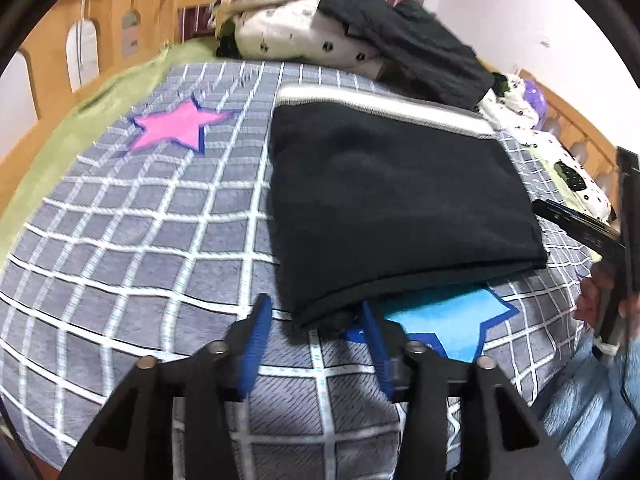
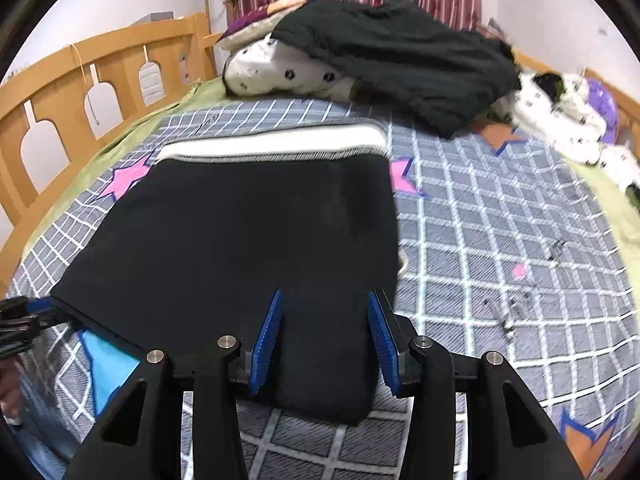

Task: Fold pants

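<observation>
The black pants (image 1: 396, 204) lie folded into a flat rectangle on the checked bedsheet (image 1: 132, 240), white-and-grey waistband (image 1: 384, 108) at the far side. My left gripper (image 1: 314, 312) stands open at the near left corner; the corner's tip sits between the blue pads (image 1: 260, 320), which do not press it. In the right wrist view the pants (image 2: 248, 240) fill the middle, and my right gripper (image 2: 325, 302) is open over their near right part, dark cloth showing in the gap. The left gripper's body (image 2: 20, 320) peeks in at the left edge.
At the far end a pile of dark clothes (image 2: 400, 60) rests on white patterned bedding (image 2: 280, 72). A wooden bed rail (image 2: 80, 80) runs along the left. Pink (image 1: 176, 126) and blue (image 1: 444, 316) stars mark the sheet. A hand (image 1: 596, 292) holds the other gripper at the right.
</observation>
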